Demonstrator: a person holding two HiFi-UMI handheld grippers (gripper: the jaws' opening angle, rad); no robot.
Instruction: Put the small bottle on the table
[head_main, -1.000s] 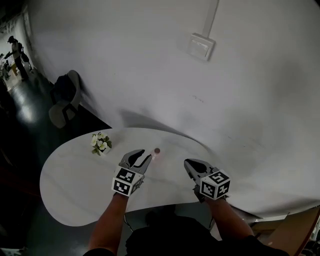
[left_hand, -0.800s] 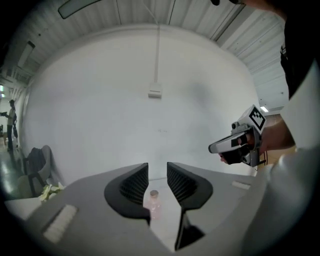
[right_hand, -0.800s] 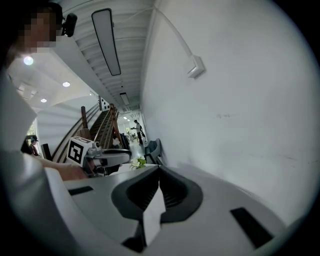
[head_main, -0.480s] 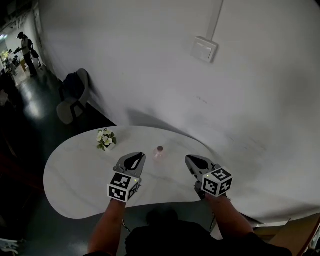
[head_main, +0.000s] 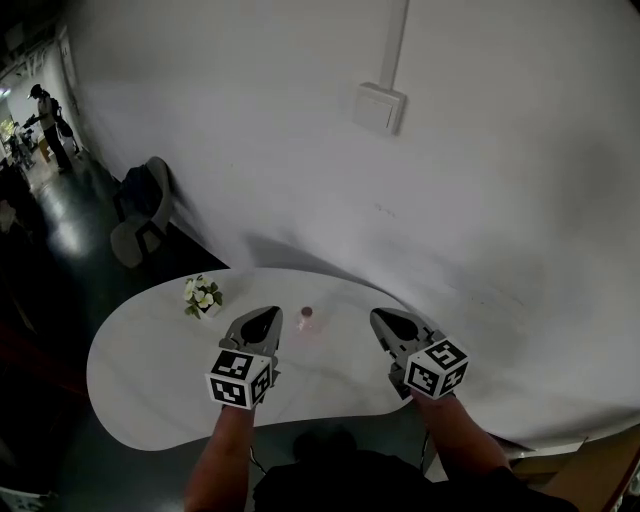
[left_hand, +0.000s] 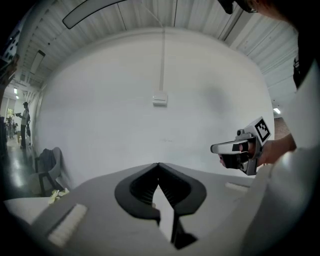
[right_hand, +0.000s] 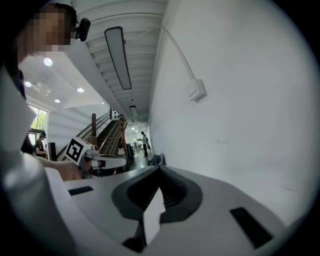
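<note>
The small bottle stands on the bench, free of both grippers; a pot holds white flowers. My left gripper and right gripper are each pressed together, empty.

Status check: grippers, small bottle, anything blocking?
Both shut and empty: left gripper, right gripper. Small bottle standing on the table between them, touching neither. Nothing in the way; flower pot off to the left.
</note>
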